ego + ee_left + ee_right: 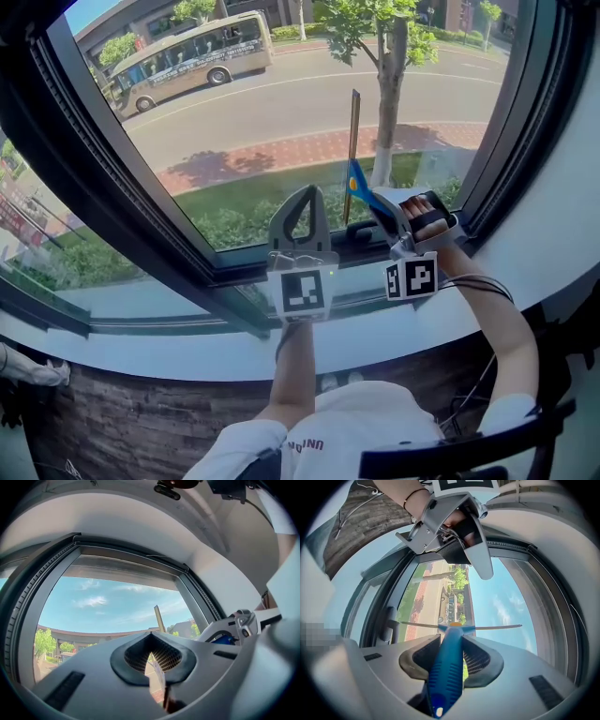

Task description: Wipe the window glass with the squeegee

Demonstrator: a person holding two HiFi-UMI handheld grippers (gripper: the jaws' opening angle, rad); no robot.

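- Blue-handled squeegee [359,184] is in the right gripper [382,210], at 1 o'clock from the middle of the head view, in front of the lower part of the window glass [281,103].
- Its thin blade stands on end there, running toward 12 o'clock from the blue head. Contact with the pane can't be confirmed.
- In the right gripper view, the right gripper [451,643] is pinching the ribbed handle of the squeegee [446,670]. One pad sits on each side, and the blade crosses from 9 to 3 o'clock beyond the tips.
- Right hand [427,218] is strapped into that gripper, with the marker cube [411,277] at 6 o'clock of it.
- Left gripper [302,199] is at 9 o'clock of the right one, just beside it and pointing at the glass.
- In the left gripper view, the left gripper [150,639] has its pads pressed together at the tips with nothing between them. The squeegee [159,618] blade shows past them at 12 o'clock.
- Dark window frame [141,234] surrounds the pane, and a white sill [141,330] runs under both grippers.
- Through the glass: bus [192,56] on a road at 11 o'clock, tree [387,94] at 1 o'clock, brick walk and grass below.
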